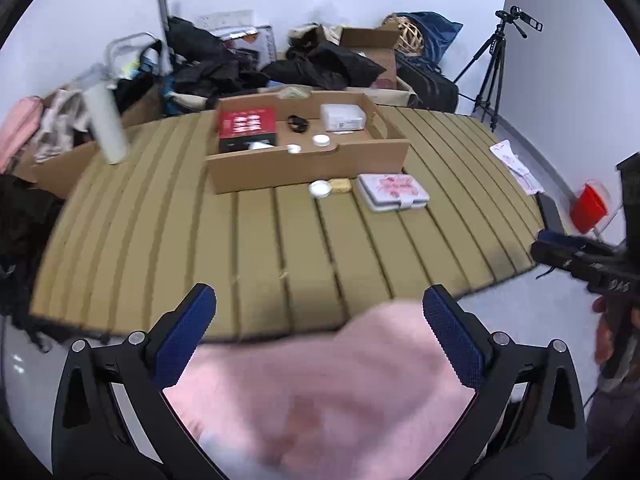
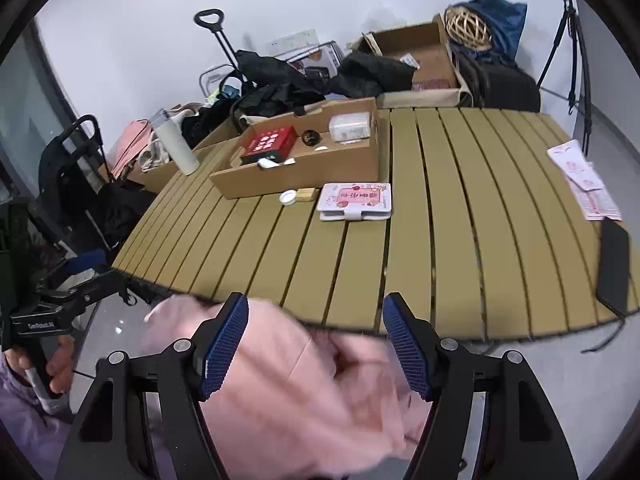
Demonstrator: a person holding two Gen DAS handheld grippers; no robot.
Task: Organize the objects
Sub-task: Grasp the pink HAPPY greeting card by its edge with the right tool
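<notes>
In the left wrist view, the left gripper (image 1: 320, 332) is hovering off the near edge of the slatted table (image 1: 160, 240), its jaws standing wide apart with nothing between the pads; pink cloth (image 1: 320, 400) is blurring the foreground below it, apparently the person's clothing rather than anything gripped. Farther across the table, the cardboard tray (image 1: 304, 164) is already holding a red box (image 1: 247, 124), a white box (image 1: 343, 117), a small black item (image 1: 298, 123) and two white caps (image 1: 321, 141), while a white lid (image 1: 319, 189), a small tan block (image 1: 340, 185) and a pink case (image 1: 393, 191) are lying just in front of it, outside. In the right wrist view, the right gripper (image 2: 316, 340) is likewise hanging open and empty short of the table edge, with the pink case (image 2: 356, 200) lying ahead of it, and pink papers (image 2: 580, 184) and a dark phone (image 2: 614, 268) sitting well apart at the right side. Judging from this, the sorting is looking partly done: several items are sitting in the tray, and the loose ones in front are probably waiting their turn.
</notes>
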